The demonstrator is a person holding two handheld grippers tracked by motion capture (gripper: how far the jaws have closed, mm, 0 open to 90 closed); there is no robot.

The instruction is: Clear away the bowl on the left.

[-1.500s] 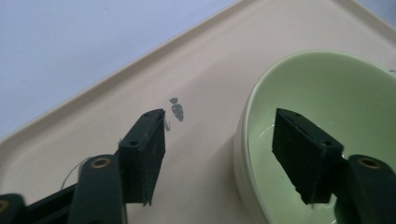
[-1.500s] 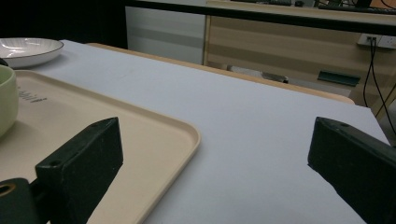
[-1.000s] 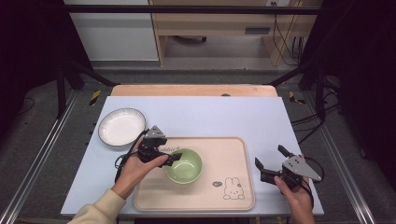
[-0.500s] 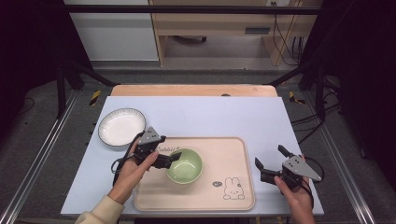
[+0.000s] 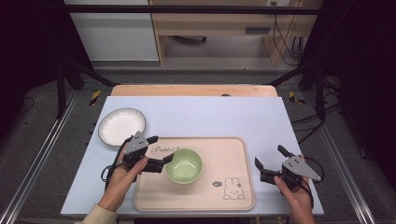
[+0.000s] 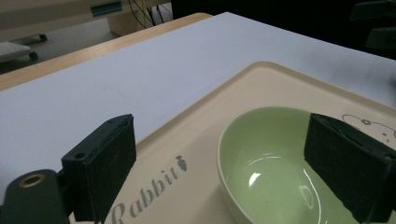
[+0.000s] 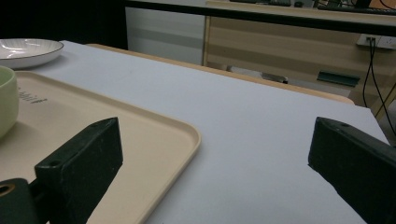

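Note:
A light green bowl (image 5: 184,165) stands empty on a beige tray (image 5: 233,154) printed with a rabbit. My left gripper (image 5: 161,149) is open at the bowl's left side, one jaw close to the rim. In the left gripper view the bowl (image 6: 271,158) lies low between the spread jaws of that gripper (image 6: 222,140), toward the right one. My right gripper (image 5: 268,156) is open over the table just right of the tray, holding nothing. In the right gripper view its jaws (image 7: 219,140) frame the tray's corner (image 7: 154,135) and bare table.
A white plate (image 5: 122,126) with a dark rim sits on the table at the tray's upper left; it appears far left as plate (image 7: 28,49) in the right gripper view. The pale blue tabletop (image 5: 210,114) stretches behind the tray. Metal rails flank the table.
My left gripper has drawn back a little to the left from the bowl's rim. The bowl stays in place on the tray. The right gripper has not moved.

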